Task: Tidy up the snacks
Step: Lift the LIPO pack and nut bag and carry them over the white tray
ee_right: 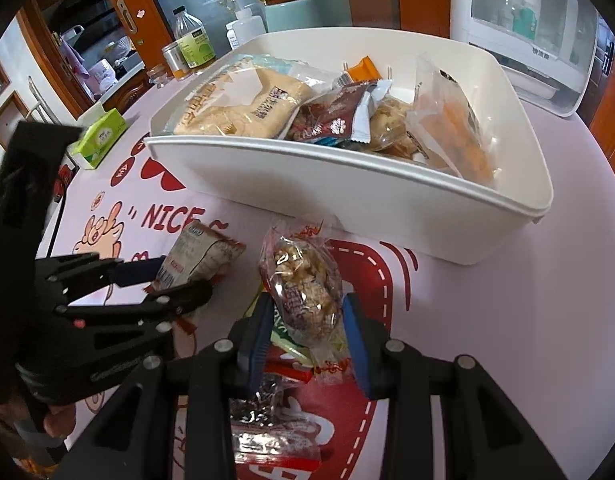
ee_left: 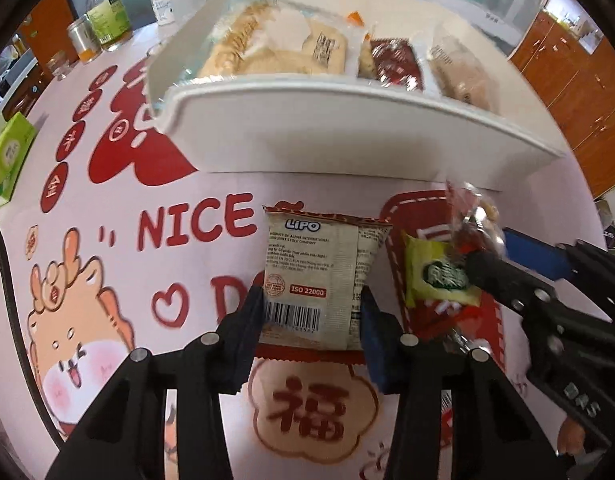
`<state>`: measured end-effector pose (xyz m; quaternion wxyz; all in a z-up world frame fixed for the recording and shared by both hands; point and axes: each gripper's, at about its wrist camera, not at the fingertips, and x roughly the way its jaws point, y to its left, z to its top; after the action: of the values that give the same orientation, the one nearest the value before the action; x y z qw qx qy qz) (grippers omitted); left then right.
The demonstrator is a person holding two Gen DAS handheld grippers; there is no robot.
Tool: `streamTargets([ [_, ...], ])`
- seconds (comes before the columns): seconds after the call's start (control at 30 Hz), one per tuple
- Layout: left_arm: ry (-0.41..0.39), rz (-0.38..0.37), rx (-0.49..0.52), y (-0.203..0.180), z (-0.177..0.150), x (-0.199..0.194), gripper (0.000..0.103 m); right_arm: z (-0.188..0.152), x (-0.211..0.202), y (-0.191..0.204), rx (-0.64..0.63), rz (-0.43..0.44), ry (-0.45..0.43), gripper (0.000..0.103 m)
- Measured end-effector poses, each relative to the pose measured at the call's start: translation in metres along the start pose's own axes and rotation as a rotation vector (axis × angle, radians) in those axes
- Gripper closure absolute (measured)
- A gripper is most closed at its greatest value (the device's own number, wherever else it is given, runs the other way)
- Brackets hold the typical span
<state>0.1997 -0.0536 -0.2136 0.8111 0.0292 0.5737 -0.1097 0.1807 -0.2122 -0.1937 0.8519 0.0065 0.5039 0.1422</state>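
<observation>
Both tongs grip snacks just in front of a white plastic bin (ee_right: 347,184) on a counter (ee_left: 179,280) spread with a pink-and-red cartoon cloth. Left tongs (ee_left: 313,312) are clamped on the sides of a cream-coloured biscuit packet with red crimped ends and a barcode (ee_left: 319,272), which appears to sit slightly raised off the cloth. Right tongs (ee_right: 309,328) hold a clear cellophane packet of pale brown puffed nuggets (ee_right: 303,284), their blue pads pressed against its lower half. Beneath and beside that packet lie a yellow-green wrapped sweet (ee_left: 435,276) and a clear-and-red wrapped packet (ee_right: 267,428), both loose on the cloth. Inside the bin, pale biscuit bags, a dark red sachet and an orange-filled clear bag are already piled. Beyond it stand a green tissue box (ee_right: 101,136), bottles and jars.

Judged from this, the sorting is well along, with two packets in the pick-up-and-carry step. Next, each packet needs lifting clear of the near wall and releasing over a free part of the bin, without snagging the loose wrappers below.
</observation>
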Motion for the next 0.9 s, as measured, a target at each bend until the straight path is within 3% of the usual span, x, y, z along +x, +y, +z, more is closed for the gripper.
streamTargets([
  [0.27,-0.133,-0.044,0.052,-0.011,-0.005,-0.079,0.059,-0.003,-0.033,0.009,-0.003,0.016,-0.045,0.067],
  [0.43,-0.239,-0.032,0.108,-0.012,0.017,-0.121,0.059,0.004,-0.067,0.018,-0.018,0.03,-0.106,0.067],
  [0.67,-0.367,0.034,0.155,-0.01,0.065,-0.165,0.059,0.042,-0.129,0.021,-0.028,0.032,-0.259,0.067],
  [0.9,-0.449,0.095,0.178,-0.017,0.115,-0.19,0.059,0.103,-0.179,0.01,0.016,0.001,-0.401,0.067],
])
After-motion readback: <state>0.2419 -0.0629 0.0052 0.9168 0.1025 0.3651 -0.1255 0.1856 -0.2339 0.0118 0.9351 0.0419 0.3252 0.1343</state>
